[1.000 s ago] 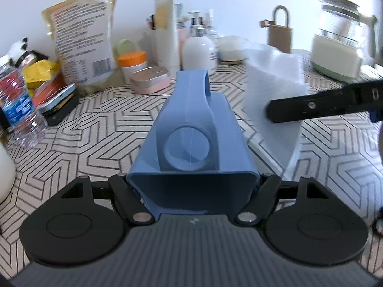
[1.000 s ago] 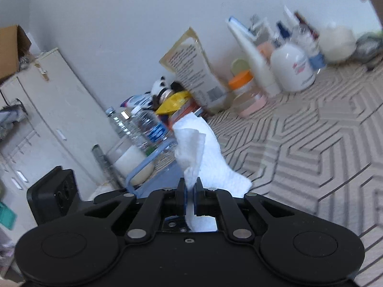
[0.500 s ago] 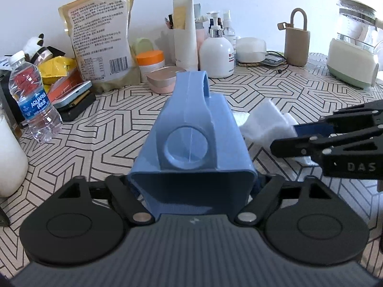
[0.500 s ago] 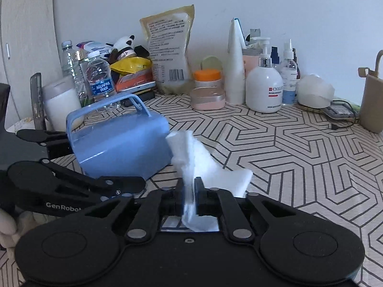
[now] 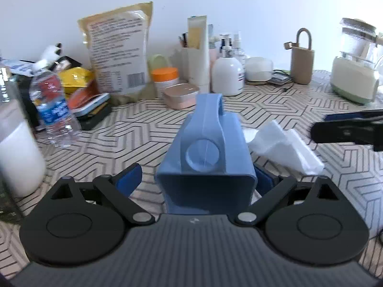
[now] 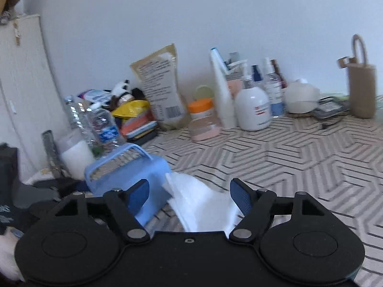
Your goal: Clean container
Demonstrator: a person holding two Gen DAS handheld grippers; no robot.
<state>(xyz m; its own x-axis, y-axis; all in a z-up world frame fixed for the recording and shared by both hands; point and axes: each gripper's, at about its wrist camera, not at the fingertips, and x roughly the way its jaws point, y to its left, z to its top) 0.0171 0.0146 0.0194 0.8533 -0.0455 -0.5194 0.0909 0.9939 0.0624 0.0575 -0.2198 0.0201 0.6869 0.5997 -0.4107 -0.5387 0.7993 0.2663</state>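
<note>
To the far left of the left tongs (image 5: 198, 181), a white cylindrical jar (image 5: 18, 157) and a clear plastic water bottle with a blue label (image 5: 53, 110) are seen on the patterned worktop (image 5: 134, 129). Between the spread fingers of the left tongs lies the blue plastic container with a loop handle (image 5: 205, 153), tipped on its side. The left blue pad stands apart from the container wall; the right pad is close beside it, and contact there cannot be told. The left tongs are thus released, and the container appears to rest on the worktop.

Just right of the container, a crumpled white paper towel (image 5: 284, 148) is seen lying on the worktop. In the right wrist view the right tongs (image 6: 189, 197) are also spread wide, with the towel between and below the fingers, gripped by neither.

The step in hand is judged to be a putting-down: both container and towel appear let go, which suggests the wiping is finished or paused. If more cleaning is needed, the towel would have to be pinched again and the container steadied; otherwise both tongs need only be drawn clear without the container being nudged.
</note>
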